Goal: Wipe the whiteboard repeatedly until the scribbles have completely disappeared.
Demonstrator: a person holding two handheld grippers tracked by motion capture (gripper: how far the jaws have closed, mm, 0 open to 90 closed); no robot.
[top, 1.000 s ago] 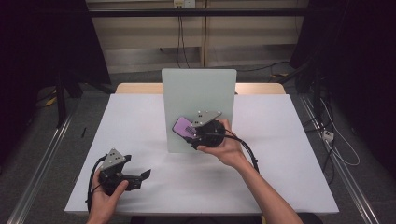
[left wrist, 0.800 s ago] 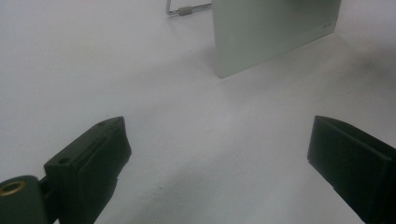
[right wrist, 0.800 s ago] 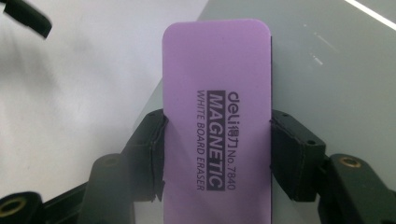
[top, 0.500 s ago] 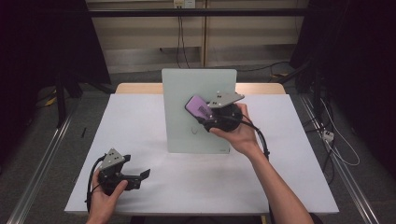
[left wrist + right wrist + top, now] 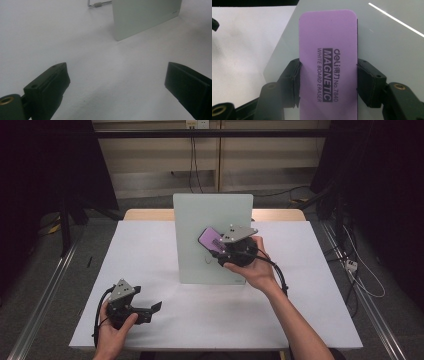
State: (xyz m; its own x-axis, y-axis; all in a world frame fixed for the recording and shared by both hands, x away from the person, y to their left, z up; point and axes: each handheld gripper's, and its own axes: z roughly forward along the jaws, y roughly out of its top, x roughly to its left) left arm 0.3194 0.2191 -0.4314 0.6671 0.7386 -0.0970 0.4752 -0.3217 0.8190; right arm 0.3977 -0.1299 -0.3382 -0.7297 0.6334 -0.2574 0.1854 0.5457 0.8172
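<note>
A pale green whiteboard (image 5: 195, 215) stands upright at the middle of the white table (image 5: 150, 245). My right gripper (image 5: 216, 246) is shut on a purple magnetic whiteboard eraser (image 5: 209, 238) and holds it flat against the board's face, near the board's middle. In the right gripper view the eraser (image 5: 328, 62) is clamped between both black jaws, its printed label facing the camera. A small dark mark (image 5: 207, 262) shows on the board just below the eraser. My left gripper (image 5: 156, 309) rests open on the table at the front left, and nothing lies between its jaws (image 5: 115, 85).
The board's lower corner (image 5: 145, 17) stands ahead of the left gripper, with a bent metal piece (image 5: 98, 3) beyond it. A black cable (image 5: 280, 280) trails from the right gripper along the forearm. Dark floor and rails surround the table.
My right gripper has carried the eraser up and to the right across the board's face. The left gripper has stayed where it was.
</note>
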